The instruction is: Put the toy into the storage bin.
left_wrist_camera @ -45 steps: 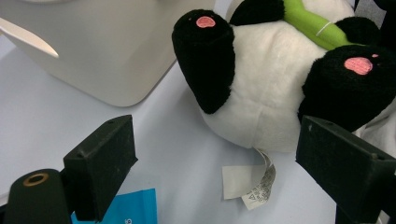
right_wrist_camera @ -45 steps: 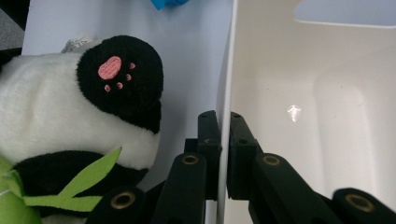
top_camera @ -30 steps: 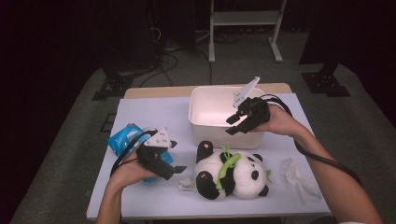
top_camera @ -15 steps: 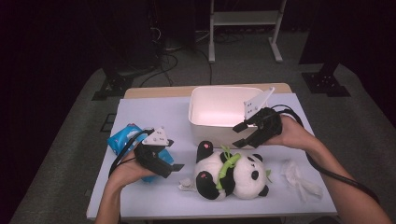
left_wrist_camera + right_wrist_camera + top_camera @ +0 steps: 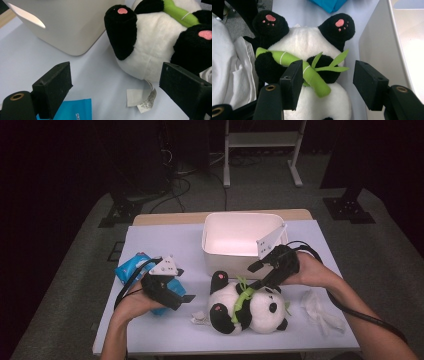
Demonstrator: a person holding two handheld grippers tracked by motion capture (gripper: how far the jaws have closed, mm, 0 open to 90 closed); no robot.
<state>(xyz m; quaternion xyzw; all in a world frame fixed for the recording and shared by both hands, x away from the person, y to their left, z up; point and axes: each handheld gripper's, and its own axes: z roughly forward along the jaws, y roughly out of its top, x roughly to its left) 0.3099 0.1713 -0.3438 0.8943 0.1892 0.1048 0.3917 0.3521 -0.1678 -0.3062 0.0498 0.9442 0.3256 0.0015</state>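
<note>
A panda plush [image 5: 250,307] lies on its back on the lavender table cover, a green bamboo stalk [image 5: 312,75] across its chest. My right gripper [image 5: 257,275] hovers just over the panda's chest, between it and the white bin [image 5: 240,252]. Its jaws have just been opening. In the right gripper view the right gripper [image 5: 328,82] stands open with the bamboo leaves in the gap, and the pads do not press on anything. My left gripper [image 5: 187,298] rests left of the panda, over a blue packet [image 5: 131,267]. The left gripper [image 5: 115,87] is open, facing the panda's leg [image 5: 122,30] and its sewn tag [image 5: 147,98].
The white bin [image 5: 70,25] stands at the back middle, close behind the panda. A crumpled white cloth [image 5: 320,310] lies at the right front of the table. Dark floor, cables and stand legs surround the table.
My right gripper came away from the bin's front rim, toward the near side and lower, and now hangs over the panda with wider jaws. The left gripper has not moved.
</note>
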